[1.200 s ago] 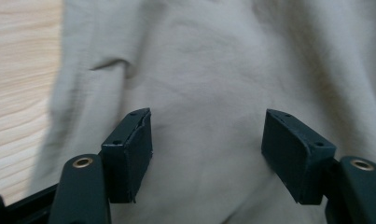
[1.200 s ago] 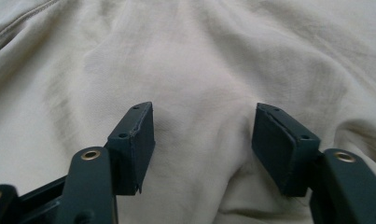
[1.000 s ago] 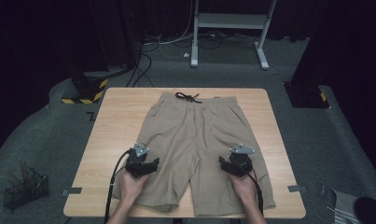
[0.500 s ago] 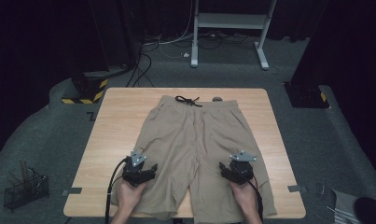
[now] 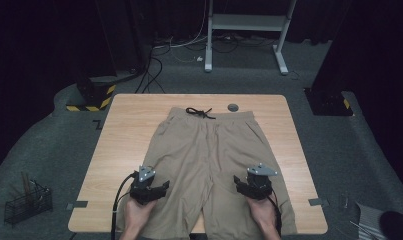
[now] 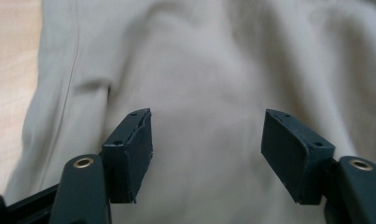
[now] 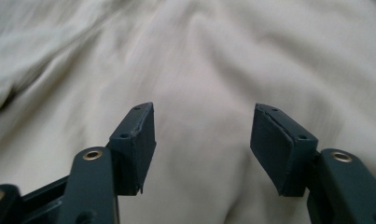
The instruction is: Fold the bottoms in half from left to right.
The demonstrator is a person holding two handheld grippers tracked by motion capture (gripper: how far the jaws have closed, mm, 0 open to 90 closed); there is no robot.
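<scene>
Hand-held grippers gape empty over shorts, waistband pointing away

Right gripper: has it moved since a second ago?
Yes. In the high view the right gripper, jaws open, has slid back along the shorts toward the table's near edge and the person.

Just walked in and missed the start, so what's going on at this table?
A person is working on a pair of khaki shorts spread flat on a wooden table, waistband and drawstring at the far side. Each hand holds a claw over one leg near the hem: the left claw over the leg at the high view's left, the right claw over the other. Both sets of jaws stand wide open above the fabric, gripping nothing yet.
</scene>
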